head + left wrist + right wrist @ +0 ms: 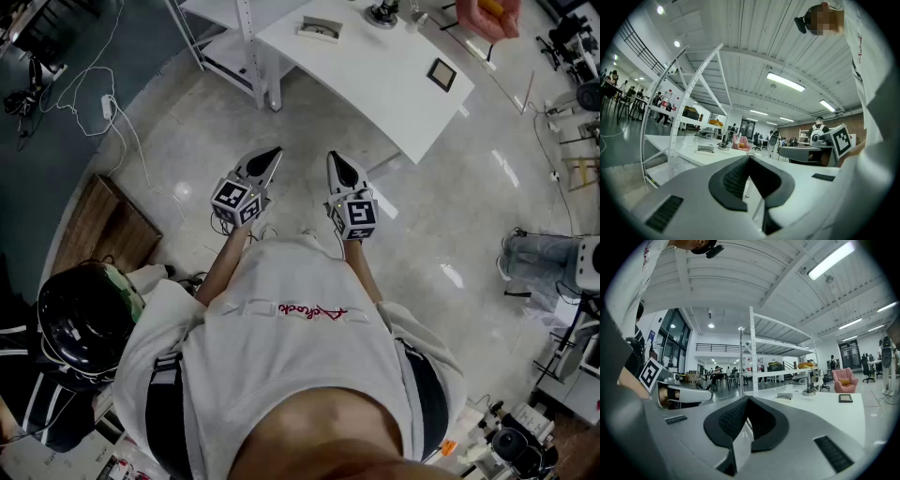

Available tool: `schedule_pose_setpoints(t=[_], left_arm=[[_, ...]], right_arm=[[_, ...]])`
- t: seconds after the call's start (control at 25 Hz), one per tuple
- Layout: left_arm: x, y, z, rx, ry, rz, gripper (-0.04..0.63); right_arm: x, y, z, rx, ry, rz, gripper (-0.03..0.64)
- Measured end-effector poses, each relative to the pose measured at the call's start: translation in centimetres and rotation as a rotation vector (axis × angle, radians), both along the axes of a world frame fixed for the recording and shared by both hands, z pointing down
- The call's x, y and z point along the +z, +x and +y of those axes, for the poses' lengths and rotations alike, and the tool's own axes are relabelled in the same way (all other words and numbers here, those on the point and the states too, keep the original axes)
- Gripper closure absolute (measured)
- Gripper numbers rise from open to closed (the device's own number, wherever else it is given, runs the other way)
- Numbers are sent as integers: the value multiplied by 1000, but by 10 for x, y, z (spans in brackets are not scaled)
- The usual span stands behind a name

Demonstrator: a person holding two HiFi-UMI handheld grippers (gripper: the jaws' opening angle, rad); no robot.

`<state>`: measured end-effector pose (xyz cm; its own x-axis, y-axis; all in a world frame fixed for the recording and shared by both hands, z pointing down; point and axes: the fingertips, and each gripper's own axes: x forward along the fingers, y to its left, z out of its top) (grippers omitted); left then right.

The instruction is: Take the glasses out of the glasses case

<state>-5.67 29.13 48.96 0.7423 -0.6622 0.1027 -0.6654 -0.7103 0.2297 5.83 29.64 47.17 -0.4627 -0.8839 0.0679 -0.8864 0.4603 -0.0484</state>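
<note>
Two grippers, the left gripper (274, 153) and the right gripper (334, 157), held side by side, each with jaws pressed together on nothing. The glasses case (320, 30) lies on the white table (394, 94), well ahead of both; contents indiscernible. Dark square frame (442, 74) to its right. Floor (309, 127) separates grippers from table.

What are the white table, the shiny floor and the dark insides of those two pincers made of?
Table: smooth, even white top with a dull sheen, probably laminate or painted board.
Floor: pale, mottled and glossy with lamp reflections, likely polished stone or sealed concrete.
Fingers: grey shells that look like hard plastic. The dark inner faces carry a fine grid texture, likely rubber.
</note>
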Motion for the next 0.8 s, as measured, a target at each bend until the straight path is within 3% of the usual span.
schedule_pose_setpoints(t=[0.32,0.52,0.8], left_arm=[[1,12,3,-7,7,2,601],[1,25,5,-13,1,-5,601],[-1,49,9,-15,3,-27,601]], right_arm=[[0,13,2,-4,2,-14,623],[-7,26,6,-32,28,-99,621],[-3,44,10,-51,18,-104,621]])
